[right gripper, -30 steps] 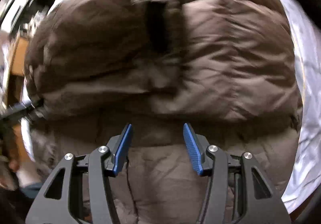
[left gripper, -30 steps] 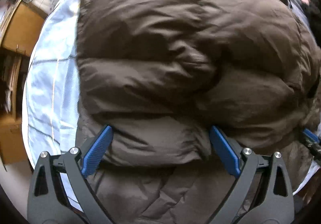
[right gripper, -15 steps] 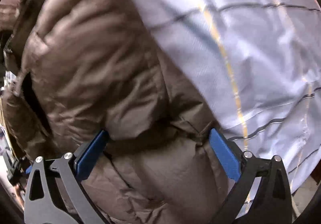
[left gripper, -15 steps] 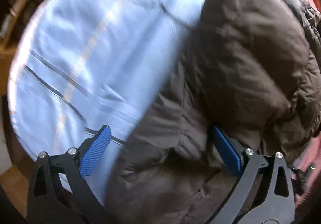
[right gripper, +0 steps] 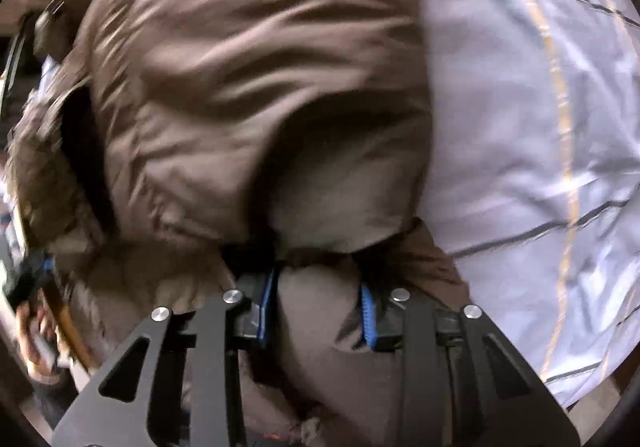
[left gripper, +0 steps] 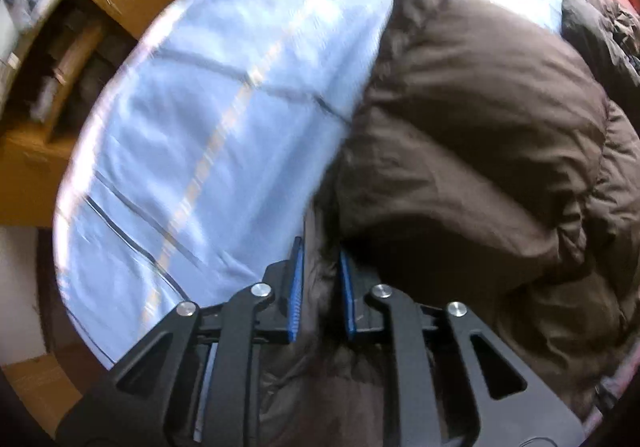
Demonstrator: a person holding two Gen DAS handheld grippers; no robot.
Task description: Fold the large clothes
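A brown puffer jacket (left gripper: pixel 472 135) lies bunched on a pale blue striped bed sheet (left gripper: pixel 192 135). My left gripper (left gripper: pixel 321 267) is shut on the jacket's near left edge, with fabric pinched between the blue pads. In the right wrist view the same jacket (right gripper: pixel 240 79) fills the left and middle. My right gripper (right gripper: pixel 318 303) is shut on a thick fold of the jacket's near right edge. Both views are blurred by motion.
The sheet (right gripper: pixel 532 151) spreads to the right in the right wrist view. Wooden furniture and shelves (left gripper: pixel 80 59) stand beyond the bed's left edge. Another dark garment (left gripper: pixel 600 27) lies at the far right. My other gripper and a hand (right gripper: pixel 32 311) show at the left.
Both grippers have gone from wide open to shut on the jacket's near edge, the left on the left side, the right on the right side.
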